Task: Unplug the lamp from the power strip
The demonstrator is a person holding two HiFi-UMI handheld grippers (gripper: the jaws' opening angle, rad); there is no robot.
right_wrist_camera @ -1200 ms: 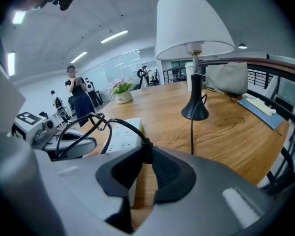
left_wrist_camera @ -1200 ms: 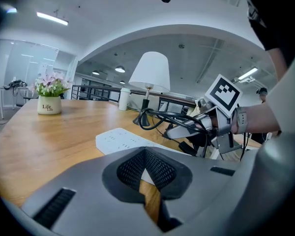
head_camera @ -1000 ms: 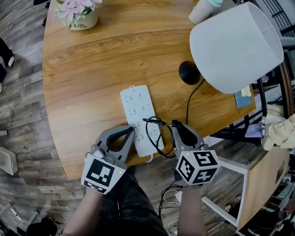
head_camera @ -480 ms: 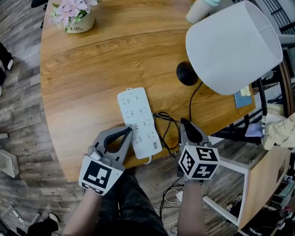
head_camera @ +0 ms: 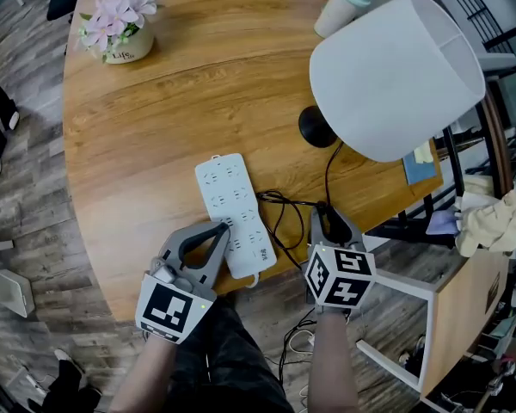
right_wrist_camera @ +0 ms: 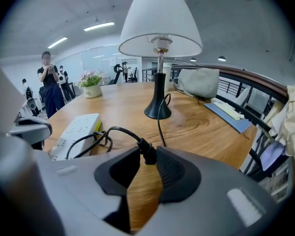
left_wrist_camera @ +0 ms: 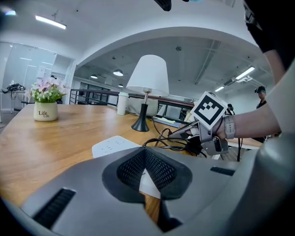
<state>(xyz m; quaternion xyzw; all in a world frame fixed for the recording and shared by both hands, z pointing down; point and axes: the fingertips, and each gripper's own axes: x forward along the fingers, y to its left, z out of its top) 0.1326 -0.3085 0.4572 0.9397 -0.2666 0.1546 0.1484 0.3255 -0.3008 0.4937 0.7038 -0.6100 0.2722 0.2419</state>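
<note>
The white power strip (head_camera: 232, 205) lies on the wooden table (head_camera: 155, 136) near its front edge. My left gripper (head_camera: 224, 229) is shut, and its tips rest on the strip's near left edge. The lamp has a white shade (head_camera: 396, 76) and a black base (head_camera: 314, 127). Its black cord (head_camera: 279, 218) loops on the table right of the strip. The black plug (right_wrist_camera: 148, 153) is out of the strip and sits between the tips of my right gripper (right_wrist_camera: 147, 154). Those jaws have just been opening: the plug leans on the right pad, with a gap on its left.
A pot of pink flowers (head_camera: 120, 28) stands at the far left and a paper cup (head_camera: 340, 7) behind the lamp. A blue notebook (head_camera: 417, 162) lies under the shade. Off the right edge is a chair with cloths (head_camera: 490, 222). People (right_wrist_camera: 49, 87) stand far off.
My right gripper has moved right, away from the strip, and the plug and cord have come with it. The left gripper has stayed on the strip.
</note>
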